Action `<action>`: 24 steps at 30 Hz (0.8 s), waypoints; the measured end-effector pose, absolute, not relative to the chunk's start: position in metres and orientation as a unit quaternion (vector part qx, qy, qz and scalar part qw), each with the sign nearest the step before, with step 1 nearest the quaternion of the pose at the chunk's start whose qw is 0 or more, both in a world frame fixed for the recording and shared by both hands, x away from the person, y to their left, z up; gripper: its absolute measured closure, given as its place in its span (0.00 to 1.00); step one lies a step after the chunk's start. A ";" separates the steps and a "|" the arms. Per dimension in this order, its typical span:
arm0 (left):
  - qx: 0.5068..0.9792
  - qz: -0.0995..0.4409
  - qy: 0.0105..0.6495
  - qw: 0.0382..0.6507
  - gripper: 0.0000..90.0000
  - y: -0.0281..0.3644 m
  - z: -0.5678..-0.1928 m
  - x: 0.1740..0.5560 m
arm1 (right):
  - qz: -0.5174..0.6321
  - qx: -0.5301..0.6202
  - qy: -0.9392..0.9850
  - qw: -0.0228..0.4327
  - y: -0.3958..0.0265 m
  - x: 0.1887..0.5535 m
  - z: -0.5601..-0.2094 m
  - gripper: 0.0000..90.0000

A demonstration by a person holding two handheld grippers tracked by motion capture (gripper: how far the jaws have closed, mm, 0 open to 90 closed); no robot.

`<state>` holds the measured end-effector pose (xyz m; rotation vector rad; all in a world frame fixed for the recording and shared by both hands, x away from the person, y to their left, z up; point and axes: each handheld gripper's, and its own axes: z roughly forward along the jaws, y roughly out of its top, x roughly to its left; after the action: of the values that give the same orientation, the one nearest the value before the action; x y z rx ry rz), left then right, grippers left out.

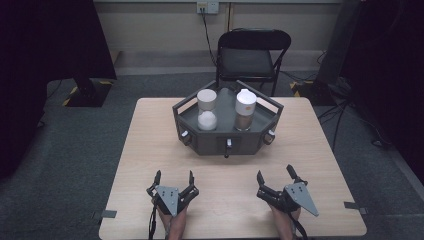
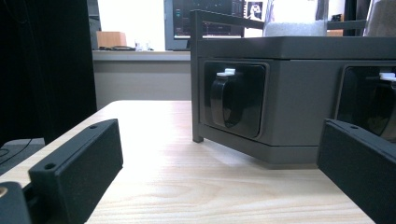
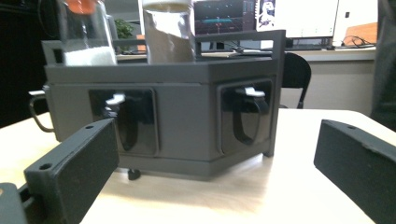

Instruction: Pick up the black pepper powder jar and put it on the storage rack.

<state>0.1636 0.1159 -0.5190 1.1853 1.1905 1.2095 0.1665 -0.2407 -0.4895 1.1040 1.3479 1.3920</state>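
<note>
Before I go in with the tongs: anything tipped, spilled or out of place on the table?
Nothing stands out. The grey tray sits square on the table, both jars stand upright inside it with no spill visible, and the left tongs and right tongs rest open near the front edge.

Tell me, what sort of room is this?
Probably a lab or office set up for recording. Computer monitors stand on a desk behind, a folding chair waits on grey carpet, and a lone table carries a grey rack with two jars.

Two jars (image 1: 207, 109) (image 1: 245, 109) stand side by side in the tray (image 1: 227, 141), chair (image 1: 251, 56) behind
</note>
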 end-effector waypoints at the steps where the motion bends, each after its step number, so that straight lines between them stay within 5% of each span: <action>1: 0.492 0.502 0.495 0.510 0.00 0.116 -0.519 0.164 | 0.559 0.447 0.540 0.442 -0.240 0.166 -0.491 0.00; 24: 0.489 0.506 0.498 0.507 0.00 0.114 -0.519 0.164 | 0.539 0.469 0.531 0.456 -0.234 0.162 -0.509 0.00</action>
<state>0.1635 0.1140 -0.5190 1.1795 1.1993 1.2188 0.1623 -0.2337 -0.5095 1.1566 1.3082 1.3278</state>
